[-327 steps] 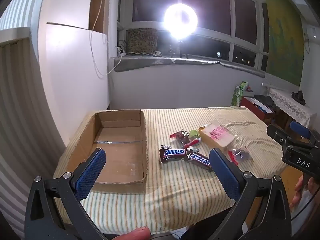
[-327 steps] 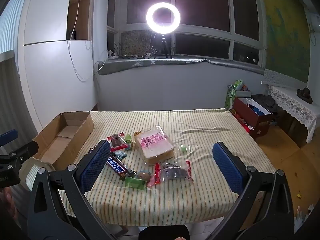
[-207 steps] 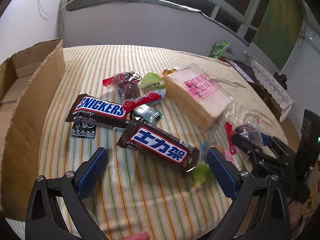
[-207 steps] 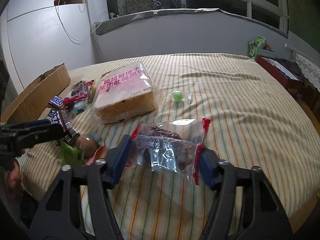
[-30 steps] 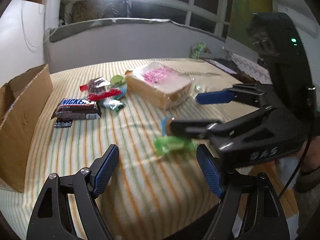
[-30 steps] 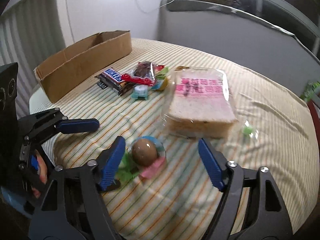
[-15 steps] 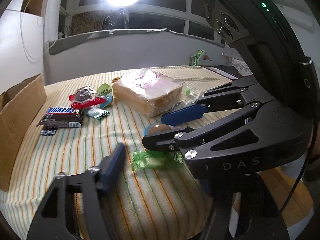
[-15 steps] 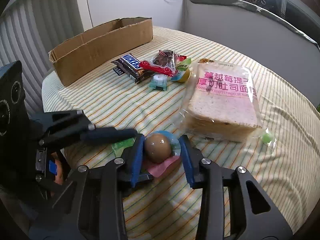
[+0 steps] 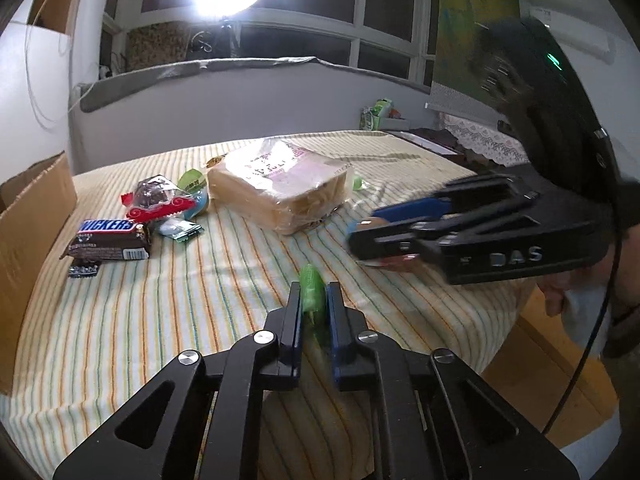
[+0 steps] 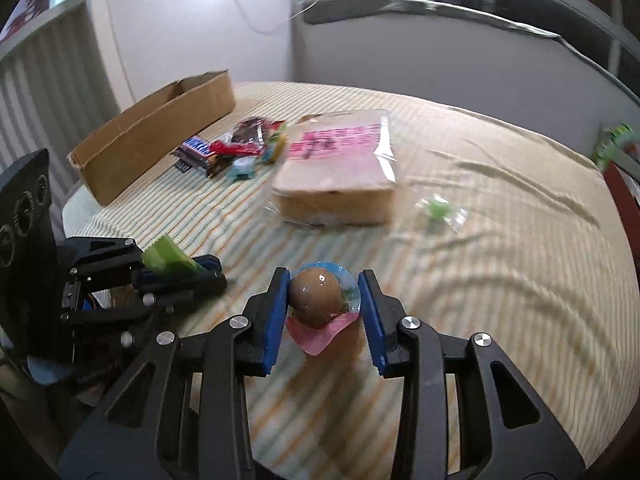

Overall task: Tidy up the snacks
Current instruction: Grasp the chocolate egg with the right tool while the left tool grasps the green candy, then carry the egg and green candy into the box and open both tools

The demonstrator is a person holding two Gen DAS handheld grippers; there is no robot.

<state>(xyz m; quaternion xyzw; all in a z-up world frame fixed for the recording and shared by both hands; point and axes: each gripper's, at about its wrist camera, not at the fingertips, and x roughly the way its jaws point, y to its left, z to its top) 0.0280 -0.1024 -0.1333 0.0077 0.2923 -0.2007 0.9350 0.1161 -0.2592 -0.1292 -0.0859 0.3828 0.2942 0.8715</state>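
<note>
The left tool [image 9: 311, 300] has just been closing and now pinches a small green packet [image 9: 311, 286] between its pads. The right tool [image 10: 324, 300], narrowly open, clamps a packaged brown egg [image 10: 318, 294] above the striped desk [image 10: 500, 248]. Beyond lie a bagged bread loaf [image 10: 340, 168], a Snickers bar [image 9: 110, 238] and, farther left, a cardboard box [image 10: 156, 124].

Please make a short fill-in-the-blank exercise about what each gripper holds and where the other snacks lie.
1. The left gripper is shut on a small ____ packet.
2. The right gripper holds a packaged brown ____.
3. The Snickers bar lies between the bread pack and the ____ box.

Missing words: green; egg; cardboard
</note>
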